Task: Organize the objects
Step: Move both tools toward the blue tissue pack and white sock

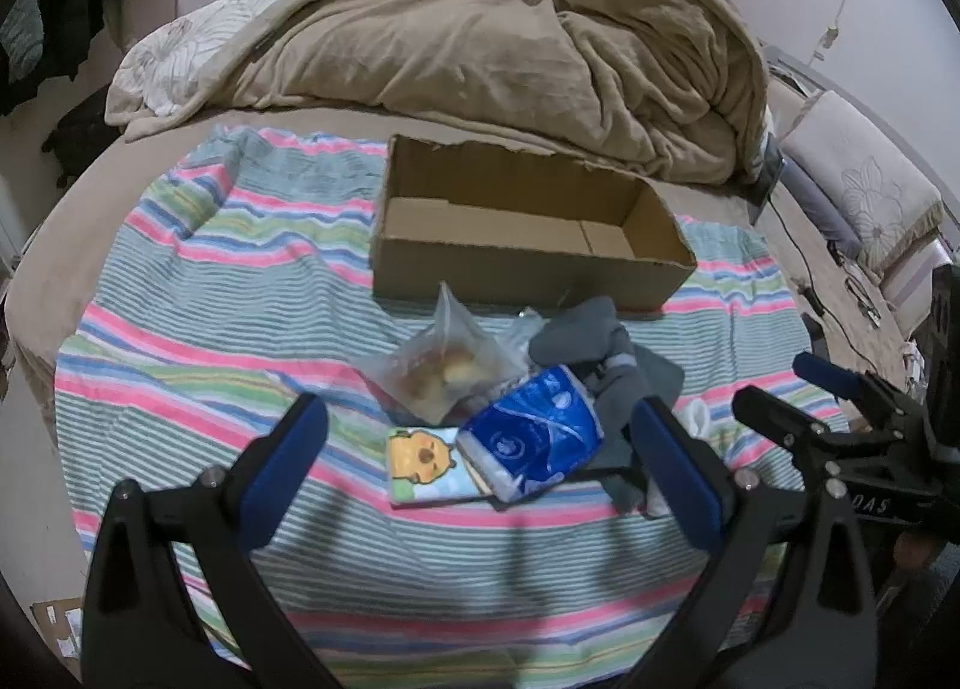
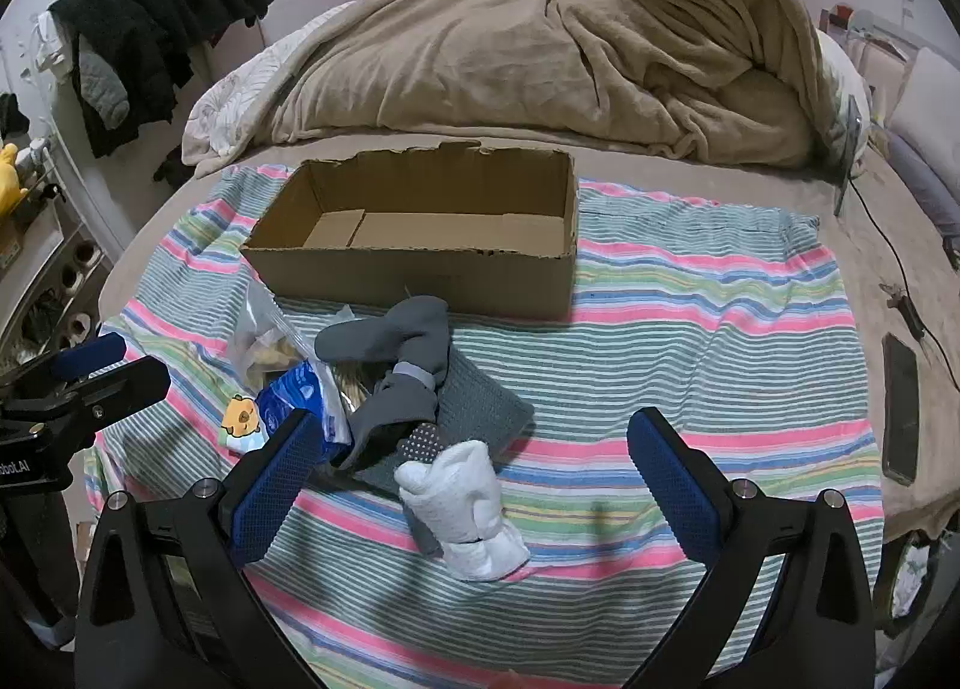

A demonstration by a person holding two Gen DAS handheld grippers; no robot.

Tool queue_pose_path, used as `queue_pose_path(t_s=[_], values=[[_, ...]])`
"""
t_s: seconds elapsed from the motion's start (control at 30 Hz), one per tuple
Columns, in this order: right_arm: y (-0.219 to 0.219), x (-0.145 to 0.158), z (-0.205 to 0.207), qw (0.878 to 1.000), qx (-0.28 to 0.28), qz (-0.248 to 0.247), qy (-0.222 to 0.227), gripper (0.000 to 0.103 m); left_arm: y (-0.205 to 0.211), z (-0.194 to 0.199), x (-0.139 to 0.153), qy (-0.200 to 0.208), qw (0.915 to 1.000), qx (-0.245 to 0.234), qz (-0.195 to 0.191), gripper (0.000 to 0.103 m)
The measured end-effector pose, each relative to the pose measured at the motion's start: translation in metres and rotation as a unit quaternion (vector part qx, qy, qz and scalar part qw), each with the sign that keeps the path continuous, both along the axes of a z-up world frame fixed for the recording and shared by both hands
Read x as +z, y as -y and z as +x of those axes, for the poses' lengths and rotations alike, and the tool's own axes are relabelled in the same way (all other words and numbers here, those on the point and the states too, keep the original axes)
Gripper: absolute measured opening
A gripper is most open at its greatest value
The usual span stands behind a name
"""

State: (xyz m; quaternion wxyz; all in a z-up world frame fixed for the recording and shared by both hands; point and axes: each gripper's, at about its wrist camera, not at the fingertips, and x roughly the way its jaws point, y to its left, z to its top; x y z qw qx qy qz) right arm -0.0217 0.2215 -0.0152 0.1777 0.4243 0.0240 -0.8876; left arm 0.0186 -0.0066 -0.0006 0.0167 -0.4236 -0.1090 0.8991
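On the bed, a striped towel (image 2: 690, 293) is spread flat, and an open cardboard box (image 2: 420, 269) sits near the towel's far edge with nothing visible inside it. Just in front of the box lies a small heap of things: a clear plastic bag (image 1: 441, 368) with round brown pieces of food in it, a blue tissue pack (image 1: 531, 431), a small packet with a yellow cartoon face (image 1: 426, 464), and grey socks (image 2: 390, 365) tangled over a grey cloth (image 2: 480, 407). A rolled white sock (image 2: 465, 503) stands closest to the towel's near edge, touching the grey cloth.

The left gripper (image 1: 480, 467) hangs above the near part of the towel with its 2 blue-padded fingers (image 1: 282, 455) spread wide, holding nothing; the tissue pack and cartoon packet show between them. The right gripper (image 2: 474, 479) is likewise wide open and empty, with the white sock between its fingers (image 2: 672, 479). A beige blanket (image 2: 570, 41) is bunched behind the box, and a phone (image 2: 900, 407) lies off the towel's right edge.
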Motion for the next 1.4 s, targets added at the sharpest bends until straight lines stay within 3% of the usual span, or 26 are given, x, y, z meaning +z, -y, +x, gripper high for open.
queue_pose_path(t_s=[1.13, 1.4], values=[[0.006, -0.011, -0.003, 1.000, -0.001, -0.003, 0.021, 0.103, 0.006, -0.002, -0.013, 0.009, 1.0000, 0.001, 0.005, 0.102], [0.005, -0.015, -0.012, 1.000, -0.003, 0.005, 0.023, 0.103, 0.004, -0.010, -0.028, 0.029, 0.9996, -0.004, 0.001, 0.102]])
